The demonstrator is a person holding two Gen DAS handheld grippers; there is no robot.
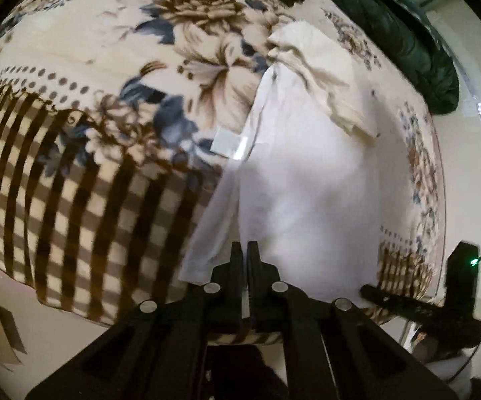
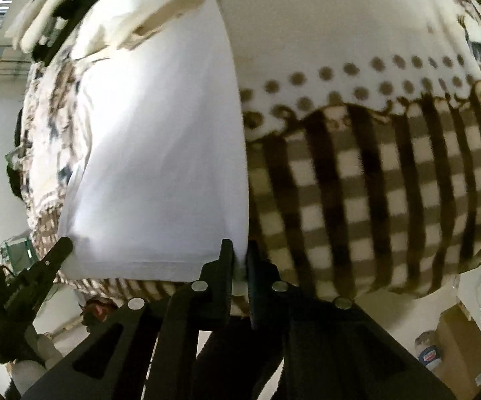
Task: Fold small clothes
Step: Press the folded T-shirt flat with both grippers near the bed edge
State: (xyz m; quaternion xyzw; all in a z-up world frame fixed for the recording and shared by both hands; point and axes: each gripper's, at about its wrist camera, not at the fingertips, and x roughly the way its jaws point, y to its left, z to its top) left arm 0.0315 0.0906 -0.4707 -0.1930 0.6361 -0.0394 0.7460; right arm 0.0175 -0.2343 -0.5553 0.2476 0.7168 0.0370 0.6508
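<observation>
Pinching the near hem of the white garment (image 2: 160,153) in my right claw (image 2: 239,260), my left claw (image 1: 245,250) clamped on its other corner, I judge thin cloth could slip free; it lies smooth on the plush floral blanket (image 1: 90,166); a crumpled cream cloth (image 1: 320,73) sits beyond.
</observation>
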